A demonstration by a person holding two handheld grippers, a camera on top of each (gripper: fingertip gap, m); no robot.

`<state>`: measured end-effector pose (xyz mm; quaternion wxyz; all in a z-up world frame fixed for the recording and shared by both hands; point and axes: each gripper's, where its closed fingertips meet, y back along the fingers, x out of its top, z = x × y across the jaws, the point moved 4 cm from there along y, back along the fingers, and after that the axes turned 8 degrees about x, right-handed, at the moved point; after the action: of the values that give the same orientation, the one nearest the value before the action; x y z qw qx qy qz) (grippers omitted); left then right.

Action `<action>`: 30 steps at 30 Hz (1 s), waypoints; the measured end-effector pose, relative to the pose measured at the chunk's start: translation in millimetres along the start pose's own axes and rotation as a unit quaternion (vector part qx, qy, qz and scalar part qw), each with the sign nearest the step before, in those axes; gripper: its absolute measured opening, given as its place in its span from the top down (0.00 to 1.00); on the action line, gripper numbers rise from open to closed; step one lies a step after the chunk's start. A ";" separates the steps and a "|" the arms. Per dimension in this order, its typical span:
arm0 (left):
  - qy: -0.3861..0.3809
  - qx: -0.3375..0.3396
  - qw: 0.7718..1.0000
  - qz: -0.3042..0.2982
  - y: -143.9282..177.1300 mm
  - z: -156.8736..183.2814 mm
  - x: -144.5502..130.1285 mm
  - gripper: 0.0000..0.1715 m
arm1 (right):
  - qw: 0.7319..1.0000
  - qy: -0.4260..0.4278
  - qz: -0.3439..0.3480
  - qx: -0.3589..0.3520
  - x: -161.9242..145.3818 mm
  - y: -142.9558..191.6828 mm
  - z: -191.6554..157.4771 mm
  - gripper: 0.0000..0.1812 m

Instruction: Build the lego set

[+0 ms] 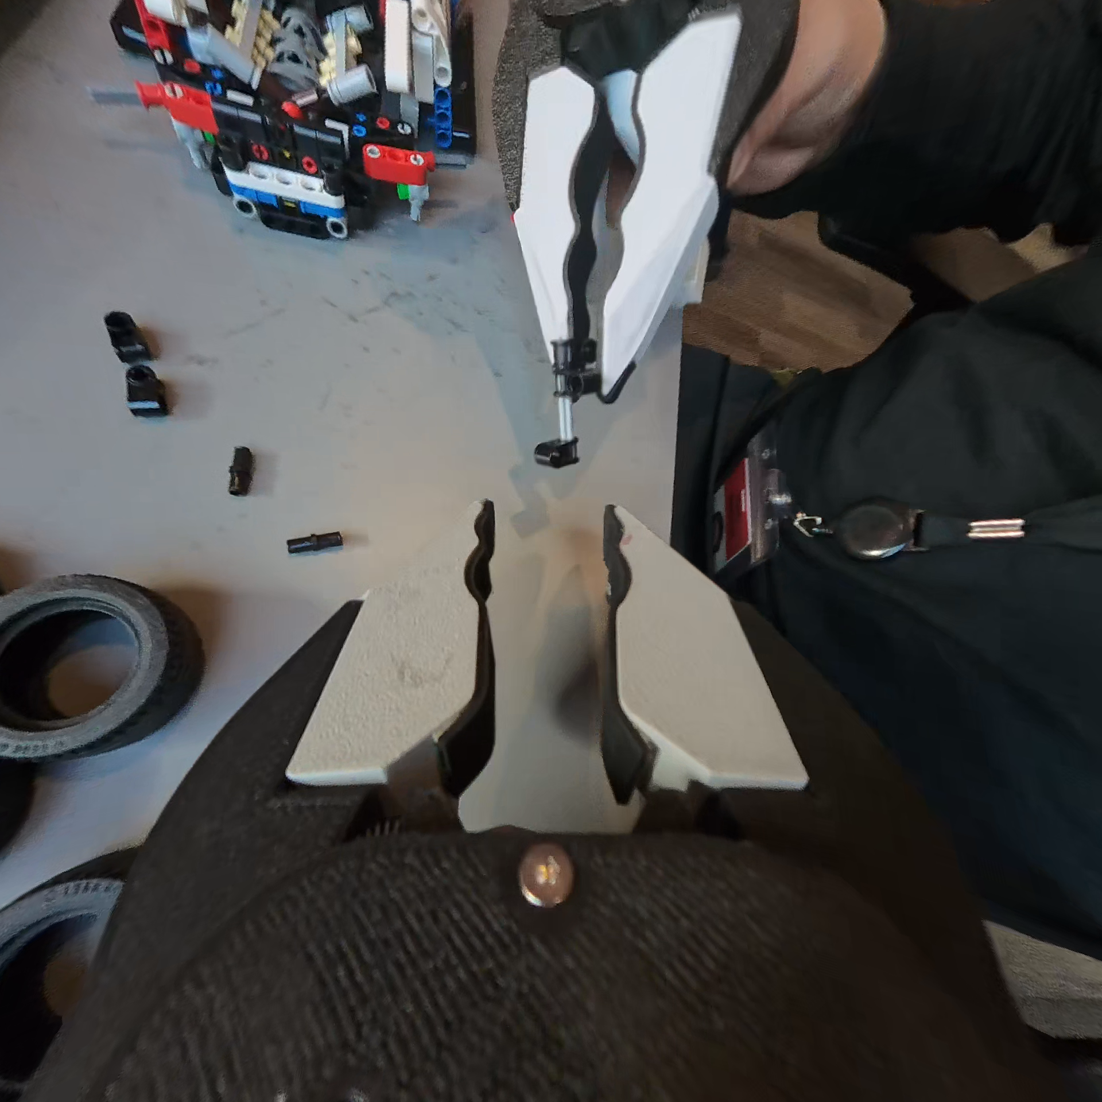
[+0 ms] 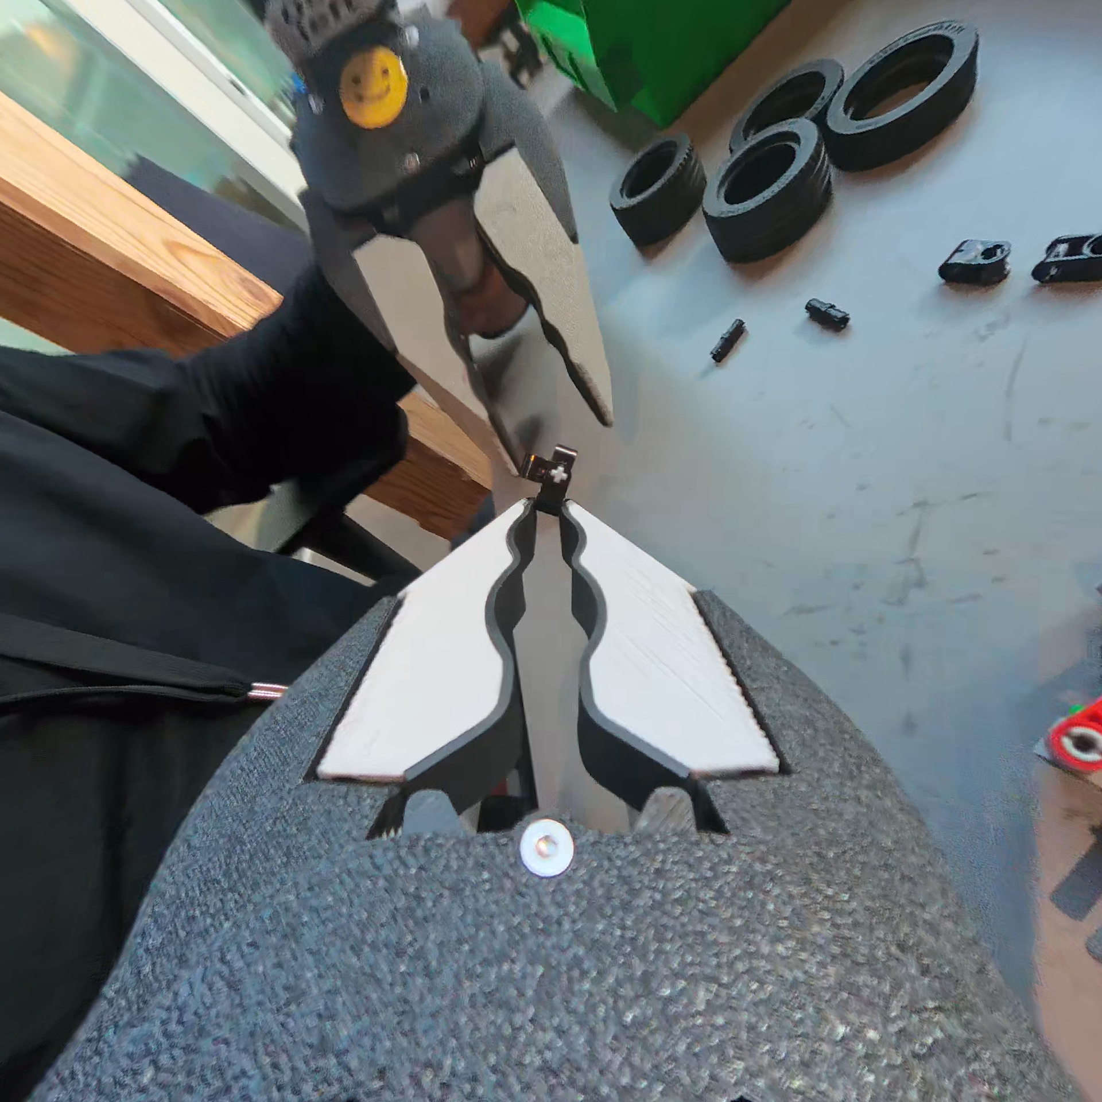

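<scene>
Up off the grey table [image 1: 370, 334], a small axle assembly [image 1: 566, 405], a light grey axle with black connectors, is pinched at its upper connector by the right gripper [image 1: 581, 372], whose fingers are closed on it. Just below the assembly's free end, the left gripper [image 1: 548, 516] hangs with its jaws parted and nothing between them. Beyond the assembly sit loose black pins [image 1: 314, 542], connectors [image 1: 145, 392], tyres [image 1: 89, 668] and the partly built model [image 1: 298, 113].
</scene>
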<state>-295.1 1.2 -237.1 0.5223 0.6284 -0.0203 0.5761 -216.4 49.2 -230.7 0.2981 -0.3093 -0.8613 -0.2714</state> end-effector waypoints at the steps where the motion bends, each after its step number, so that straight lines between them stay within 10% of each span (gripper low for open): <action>1: -0.014 0.012 1.000 0.004 -0.8 0.6 0.6 0.78 | 1.000 -0.012 0.014 0.018 2.4 1.8 -1.9 0.96; 6: -0.014 0.003 0.999 0.048 -7.3 15.3 17.3 0.75 | 0.995 -0.044 0.062 0.071 10.6 8.8 -7.3 0.96; 10: -0.017 0.025 0.998 0.063 -8.5 16.4 26.6 0.92 | 0.998 0.024 0.041 0.030 9.4 7.6 -12.0 0.96; 30: 0.013 0.087 0.990 0.106 -37.3 10.3 47.8 0.93 | 0.956 0.241 0.013 -0.167 11.1 61.2 -16.2 0.84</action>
<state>-248.5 38.6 -222.9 0.4020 0.6581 -0.0300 0.6360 -175.2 83.3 -194.9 0.4446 -0.2909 -0.7020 -0.4742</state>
